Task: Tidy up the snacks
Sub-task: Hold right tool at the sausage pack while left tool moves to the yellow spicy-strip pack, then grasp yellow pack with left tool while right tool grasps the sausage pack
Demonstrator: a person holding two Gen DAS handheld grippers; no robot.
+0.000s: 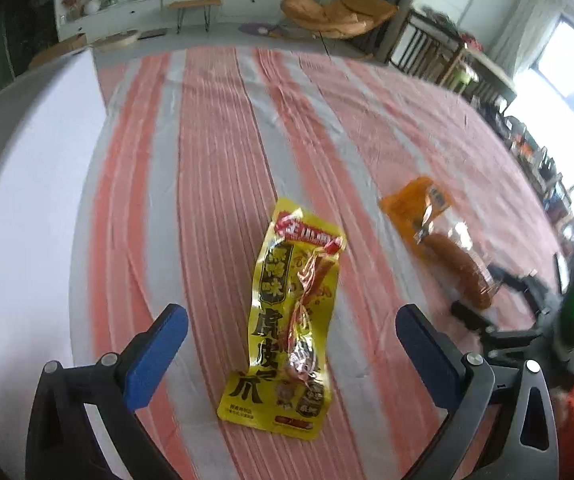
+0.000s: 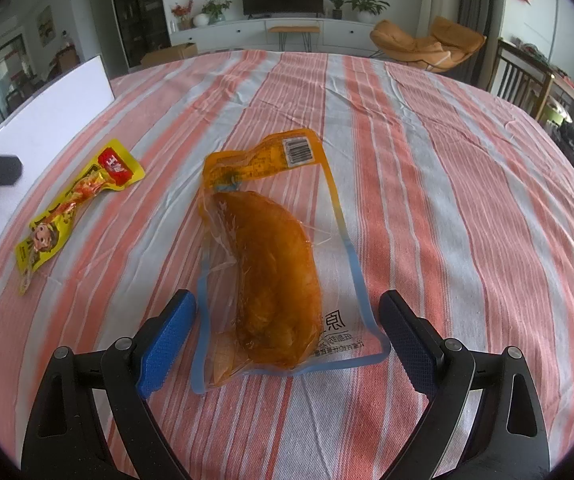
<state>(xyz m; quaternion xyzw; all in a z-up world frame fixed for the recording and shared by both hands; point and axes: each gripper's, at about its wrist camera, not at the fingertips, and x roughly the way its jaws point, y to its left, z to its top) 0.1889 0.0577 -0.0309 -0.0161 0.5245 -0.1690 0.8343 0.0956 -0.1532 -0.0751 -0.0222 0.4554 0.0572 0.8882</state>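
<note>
Snacks lay flat on a counter covered by a striped cloth (image 2: 427, 152) in pink-orange and pale grey. The left gripper (image 1: 291, 344) hovered low over the yellow packet (image 1: 293, 316), its jaws spread wide apart with one blue pad on either side of the packet's lower half and neither pad touching it. That packet carried black lettering, a red label at its far end and a clear window showing reddish contents. The right gripper (image 2: 287, 338) was likewise set with its jaws apart, straddling the near end of the orange pouch (image 2: 275, 264), a clear-fronted bag with a blue border holding one large curved orange-brown piece, its barcode at the far end. In the right wrist view the yellow packet (image 2: 75, 204) lay well to the left of the pouch, apart from it. In the left wrist view the orange pouch (image 1: 439, 236) lay to the right, with the right gripper (image 1: 483, 300) reaching its near end. A white board (image 2: 51, 108) stood along the cloth's left edge.
</note>
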